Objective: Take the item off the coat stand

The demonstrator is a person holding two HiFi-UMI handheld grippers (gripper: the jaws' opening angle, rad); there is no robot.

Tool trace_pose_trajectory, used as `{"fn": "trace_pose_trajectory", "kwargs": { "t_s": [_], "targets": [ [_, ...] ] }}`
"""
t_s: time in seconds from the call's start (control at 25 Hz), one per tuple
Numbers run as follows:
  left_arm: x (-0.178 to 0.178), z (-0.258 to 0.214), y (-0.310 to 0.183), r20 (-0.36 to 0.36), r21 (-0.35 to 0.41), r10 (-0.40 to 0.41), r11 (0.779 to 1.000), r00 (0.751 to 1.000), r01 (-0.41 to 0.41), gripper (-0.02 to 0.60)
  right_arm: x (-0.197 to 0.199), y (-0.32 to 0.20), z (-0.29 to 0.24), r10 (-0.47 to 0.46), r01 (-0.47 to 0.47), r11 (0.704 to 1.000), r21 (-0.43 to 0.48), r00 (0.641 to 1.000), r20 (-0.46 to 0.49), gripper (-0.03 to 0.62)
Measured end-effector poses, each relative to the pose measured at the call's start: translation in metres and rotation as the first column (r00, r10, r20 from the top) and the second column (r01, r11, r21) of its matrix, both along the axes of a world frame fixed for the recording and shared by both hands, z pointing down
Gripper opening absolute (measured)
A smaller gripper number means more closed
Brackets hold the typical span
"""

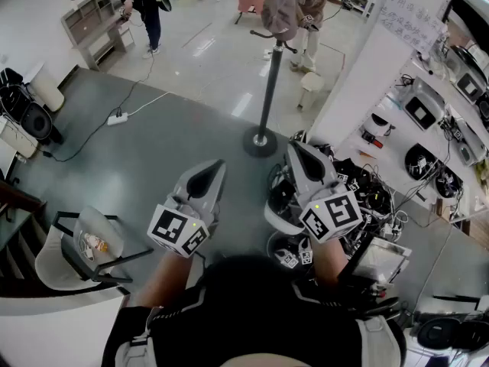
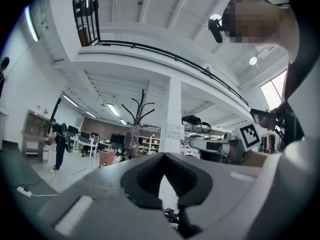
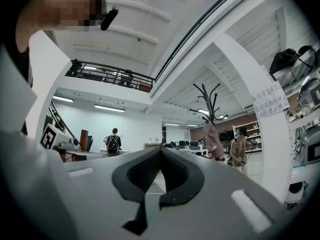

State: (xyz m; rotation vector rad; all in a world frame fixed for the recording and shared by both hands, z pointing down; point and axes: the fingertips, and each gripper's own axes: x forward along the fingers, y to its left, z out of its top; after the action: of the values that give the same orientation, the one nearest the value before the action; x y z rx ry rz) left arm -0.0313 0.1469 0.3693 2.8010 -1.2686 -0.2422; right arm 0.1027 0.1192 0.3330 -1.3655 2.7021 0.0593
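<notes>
Where the coat stand [image 1: 267, 90] stands, the floor [image 1: 168, 159] is grey.

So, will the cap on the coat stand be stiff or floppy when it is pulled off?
Probably floppy: the cap sags where it hangs. Likely light: it looks like thin cloth. The coat stand is slim, so hard pulls might rock it.

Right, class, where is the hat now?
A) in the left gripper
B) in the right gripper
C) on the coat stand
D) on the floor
C: the hat hangs atop the coat stand; the left gripper and right gripper are shut on nothing.
</notes>
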Motion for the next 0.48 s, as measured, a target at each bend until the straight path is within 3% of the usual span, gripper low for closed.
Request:
{"fn": "trace_pose_trajectory", "kwargs": {
  "t_s": [0.48],
  "targets": [
    [-0.0091, 0.0001, -0.0009, 0.008, 0.009, 0.015, 1.000, 1.000, -0.015, 0.015, -0.0078, -0.0009, -0.0029, 0.015, -0.015, 1.000, 0.007, 1.000, 0.012, 0.008]
  ]
}}
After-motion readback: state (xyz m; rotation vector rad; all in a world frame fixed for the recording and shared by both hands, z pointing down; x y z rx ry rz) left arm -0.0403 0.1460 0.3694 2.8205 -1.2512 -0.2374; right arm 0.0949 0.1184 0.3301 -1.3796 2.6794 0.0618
